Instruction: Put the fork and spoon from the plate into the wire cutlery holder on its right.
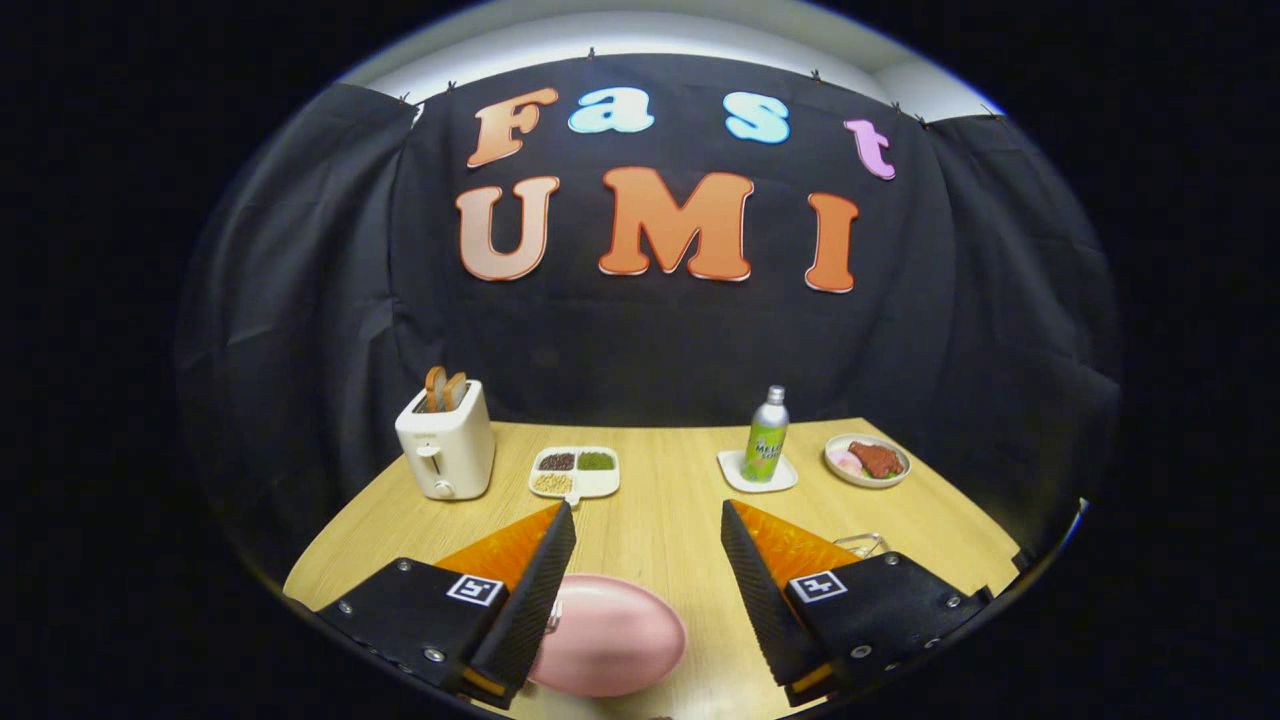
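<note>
1. The gripper hangs over the table, fingers wide apart, gripping nothing.
2. The pink plate sits between them at the near edge.
3. A bit of the wire holder peeks past the right finger.
4. The toaster stands at the far left corner.

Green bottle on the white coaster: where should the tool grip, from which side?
Take the green bottle by its straight body, level, from the near side: it stands upright, clear on both flanks. The tool is open, well short of it.
</note>
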`<move>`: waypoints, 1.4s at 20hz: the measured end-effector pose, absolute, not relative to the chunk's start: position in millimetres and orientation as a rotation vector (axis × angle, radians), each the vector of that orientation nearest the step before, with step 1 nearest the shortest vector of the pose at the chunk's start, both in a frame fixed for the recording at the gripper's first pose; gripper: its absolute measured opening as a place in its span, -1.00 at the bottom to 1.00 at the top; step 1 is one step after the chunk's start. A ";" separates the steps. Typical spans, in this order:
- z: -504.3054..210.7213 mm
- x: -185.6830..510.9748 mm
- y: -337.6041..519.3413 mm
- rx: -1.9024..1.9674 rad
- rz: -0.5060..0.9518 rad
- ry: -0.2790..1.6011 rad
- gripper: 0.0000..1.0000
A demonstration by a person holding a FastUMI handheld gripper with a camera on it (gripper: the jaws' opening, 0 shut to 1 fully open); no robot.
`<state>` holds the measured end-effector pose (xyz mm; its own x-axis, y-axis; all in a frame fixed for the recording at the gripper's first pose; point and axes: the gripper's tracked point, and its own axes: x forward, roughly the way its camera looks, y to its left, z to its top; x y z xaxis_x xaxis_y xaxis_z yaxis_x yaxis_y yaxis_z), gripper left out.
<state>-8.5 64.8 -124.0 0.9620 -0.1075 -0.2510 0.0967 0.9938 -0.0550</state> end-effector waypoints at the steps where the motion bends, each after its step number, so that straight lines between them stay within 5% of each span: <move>1: -136.3 -10.5 71.7 -0.042 -0.097 0.284 0.77; 20: -330.2 -29.2 126.6 -0.098 0.016 0.797 0.73; 23: -342.5 -32.2 125.0 -0.098 0.002 0.857 0.51; 28: -345.3 -31.7 127.4 -0.104 0.027 0.881 -0.42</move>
<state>-31.7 127.4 -345.3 0.6364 -0.0196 -0.7711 -0.0662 0.9946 -0.0799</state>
